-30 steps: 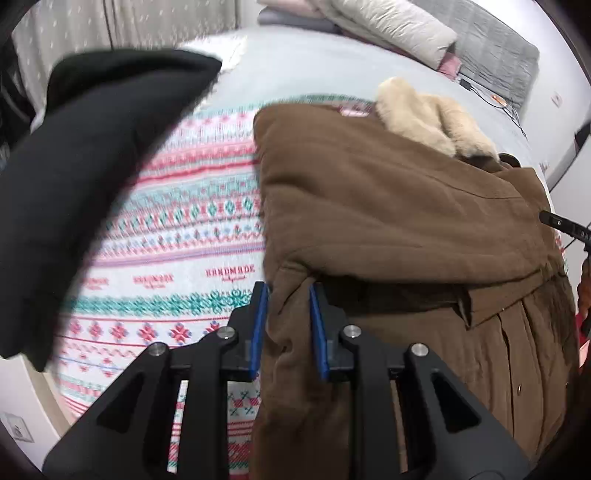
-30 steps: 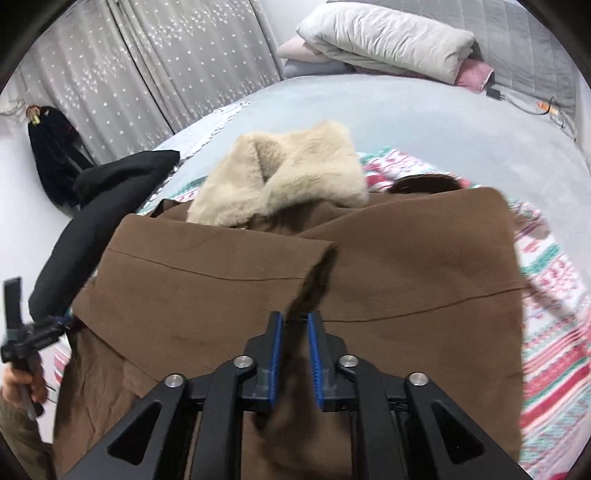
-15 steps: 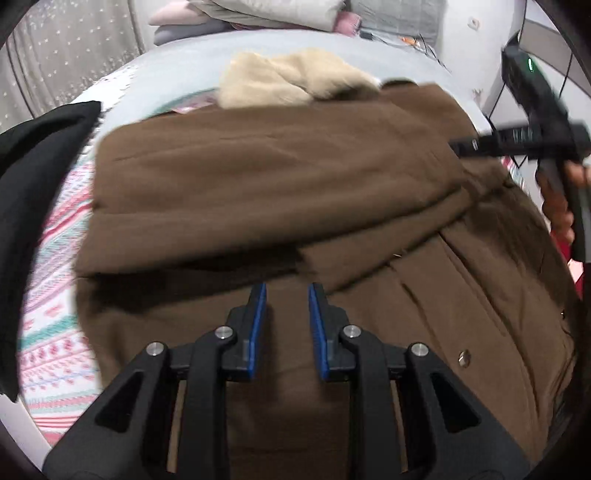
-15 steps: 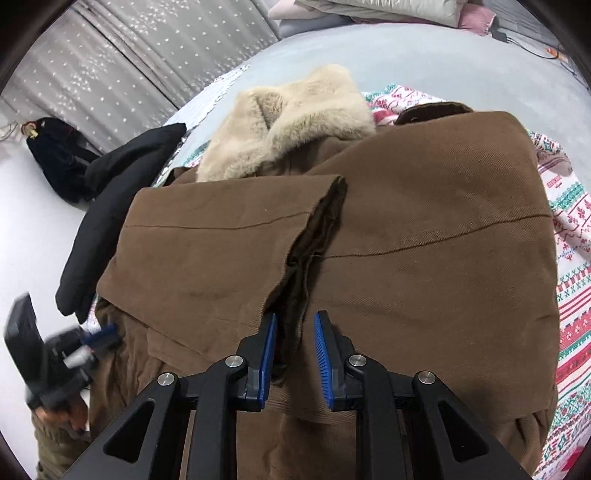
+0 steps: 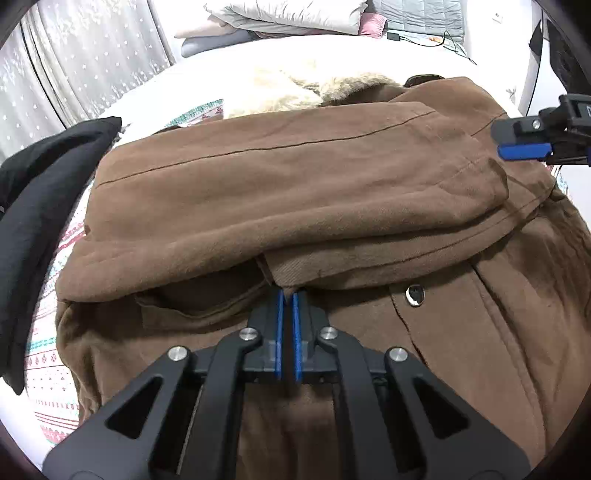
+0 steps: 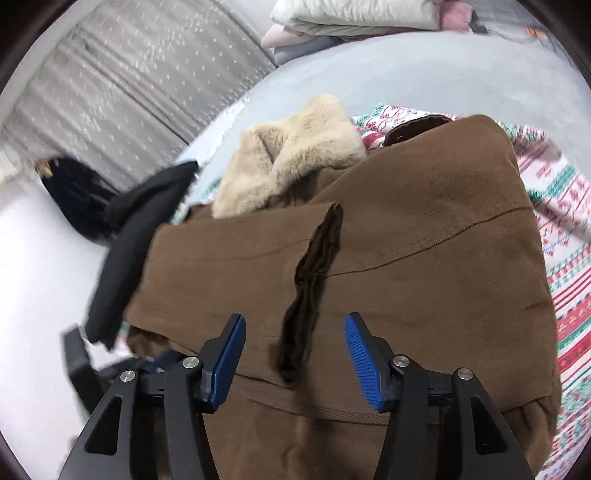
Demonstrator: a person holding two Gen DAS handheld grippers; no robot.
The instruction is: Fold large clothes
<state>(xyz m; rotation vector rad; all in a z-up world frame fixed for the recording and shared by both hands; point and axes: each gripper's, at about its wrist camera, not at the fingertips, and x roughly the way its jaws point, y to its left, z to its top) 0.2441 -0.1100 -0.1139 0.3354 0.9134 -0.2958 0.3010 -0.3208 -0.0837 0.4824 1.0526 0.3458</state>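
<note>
A large brown coat (image 5: 295, 192) with a cream fur collar (image 5: 295, 92) lies on the bed, both sleeves folded across its front. My left gripper (image 5: 288, 295) is shut, its tips pinching the corner of a brown coat flap at the coat's middle. My right gripper (image 6: 293, 332) is open wide and empty, hovering over the coat (image 6: 406, 266) with the dark sleeve cuff opening (image 6: 314, 280) between its fingers. It also shows at the right edge of the left wrist view (image 5: 524, 147).
A patterned red, green and white blanket (image 6: 565, 295) lies under the coat on the grey bed (image 6: 443, 74). A black garment (image 5: 33, 214) lies at the coat's left. Folded pillows and quilts (image 5: 295, 18) sit at the bed's head. Curtains (image 6: 147, 92) hang behind.
My right gripper has opened and let go of the sleeve, which now lies folded across the coat. My left gripper has swung over the coat's middle and closed on a flap corner.
</note>
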